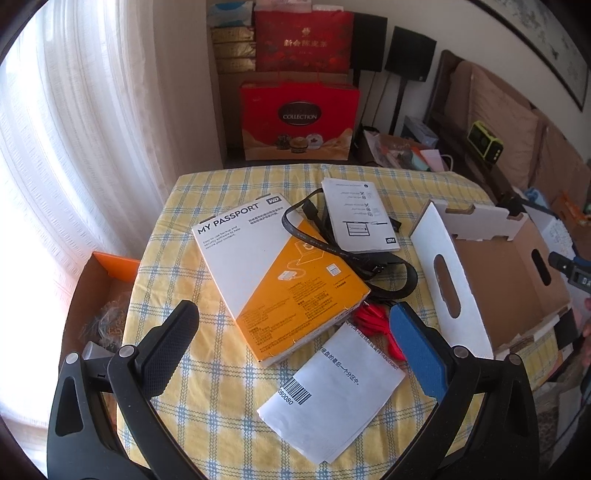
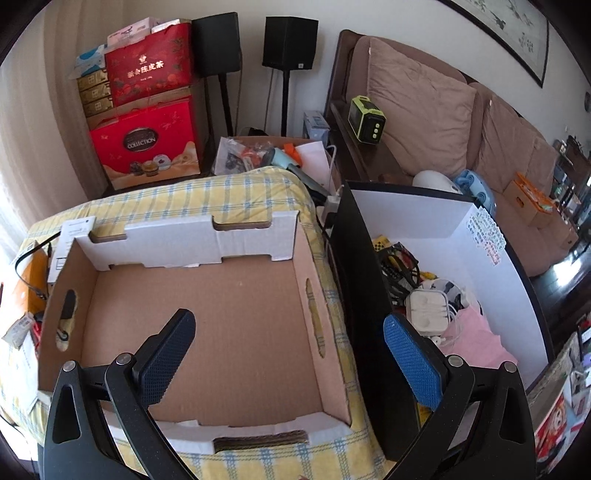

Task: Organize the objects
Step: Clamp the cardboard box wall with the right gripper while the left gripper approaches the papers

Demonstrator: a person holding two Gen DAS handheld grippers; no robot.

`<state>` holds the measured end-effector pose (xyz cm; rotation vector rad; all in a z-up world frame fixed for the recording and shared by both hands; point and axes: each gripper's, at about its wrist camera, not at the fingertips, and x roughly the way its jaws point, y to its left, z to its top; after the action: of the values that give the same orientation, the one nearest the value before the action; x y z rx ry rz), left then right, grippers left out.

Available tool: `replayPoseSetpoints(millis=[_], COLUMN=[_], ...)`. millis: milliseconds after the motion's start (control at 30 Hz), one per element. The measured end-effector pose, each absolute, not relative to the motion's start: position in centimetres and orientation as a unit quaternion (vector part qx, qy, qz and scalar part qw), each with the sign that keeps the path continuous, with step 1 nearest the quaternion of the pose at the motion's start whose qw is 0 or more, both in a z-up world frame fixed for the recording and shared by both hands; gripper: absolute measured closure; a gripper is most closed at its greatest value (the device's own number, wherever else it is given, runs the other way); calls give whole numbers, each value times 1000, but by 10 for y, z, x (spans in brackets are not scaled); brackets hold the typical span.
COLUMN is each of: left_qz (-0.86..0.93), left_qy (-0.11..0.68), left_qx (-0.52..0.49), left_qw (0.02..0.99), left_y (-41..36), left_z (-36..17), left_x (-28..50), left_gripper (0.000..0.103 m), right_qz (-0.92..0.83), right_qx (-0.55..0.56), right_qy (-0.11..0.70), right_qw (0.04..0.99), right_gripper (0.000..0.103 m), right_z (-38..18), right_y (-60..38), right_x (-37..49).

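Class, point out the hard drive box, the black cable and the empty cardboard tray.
Hard drive box (image 1: 258,266), left wrist view, on its white and orange top face.
Black cable (image 1: 400,275), left wrist view, on its loop.
Cardboard tray (image 2: 221,317), right wrist view, on its bare floor.

Against the far wall stand stacked red gift boxes (image 1: 299,122), the lower one printed COLLECTION, with two black speakers (image 2: 290,42) on stands to their right. A brown sofa (image 2: 424,107) with loose cushions runs along the right wall under a framed painting (image 2: 498,33), and a green and black device (image 2: 365,118) sits on its wooden arm. White sheer curtains (image 1: 74,147) cover the window at left.
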<state>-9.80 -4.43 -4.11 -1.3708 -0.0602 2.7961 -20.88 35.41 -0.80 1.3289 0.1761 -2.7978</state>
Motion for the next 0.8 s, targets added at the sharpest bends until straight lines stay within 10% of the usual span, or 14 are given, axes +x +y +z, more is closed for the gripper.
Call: replayPoseSetpoints(millis=[333, 600, 800], left_qz=[894, 890, 877], left_qy=[-48, -57, -84], left_qx=[-446, -453, -473], left_qw=[16, -6, 10], left_y=[-72, -100, -107], left_z=[-51, -58, -63], left_x=[-103, -100, -105], left_gripper=[0, 0, 0], right_qz=[-878, -862, -858], right_qx=[475, 504, 507], right_qy=[52, 46, 69], right_qw=[11, 28, 35], right_gripper=[11, 77, 85], right_z=[-44, -59, -65], right_y=[383, 385, 371], right_x=[-239, -240, -233])
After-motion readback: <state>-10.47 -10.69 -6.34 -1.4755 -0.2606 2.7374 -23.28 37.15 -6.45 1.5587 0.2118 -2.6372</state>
